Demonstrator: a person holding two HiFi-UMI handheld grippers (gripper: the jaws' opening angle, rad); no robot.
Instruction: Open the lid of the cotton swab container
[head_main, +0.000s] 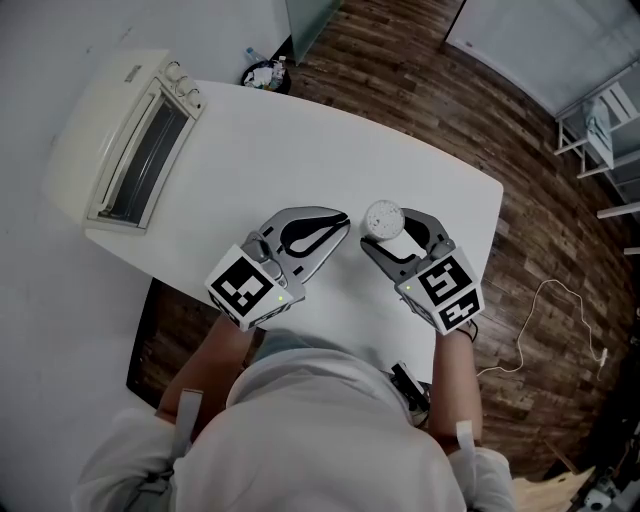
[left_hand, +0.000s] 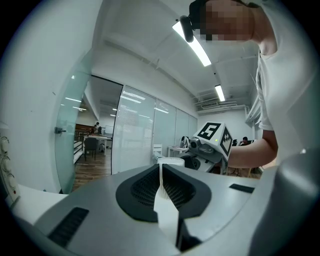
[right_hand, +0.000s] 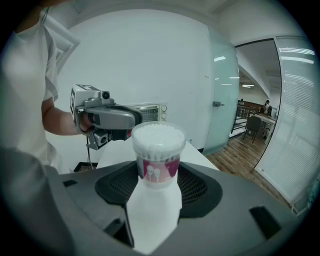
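The cotton swab container (head_main: 382, 215) is a small round tub with a pink label, its white swab heads showing at its clear top. My right gripper (head_main: 388, 232) is shut on its lower body and holds it upright above the white table (head_main: 300, 130). The right gripper view shows the container (right_hand: 157, 150) standing between the jaws of my right gripper (right_hand: 157, 172). My left gripper (head_main: 343, 218) hovers just left of it, shut with nothing seen between the jaws. In the left gripper view my left gripper (left_hand: 161, 167) points at the container (left_hand: 170, 161), a short way off.
A cream toaster oven (head_main: 125, 140) stands at the table's far left corner. Beyond that corner a bin (head_main: 265, 73) sits on the wooden floor. A white cable (head_main: 545, 320) lies on the floor to the right. The person's body fills the near edge.
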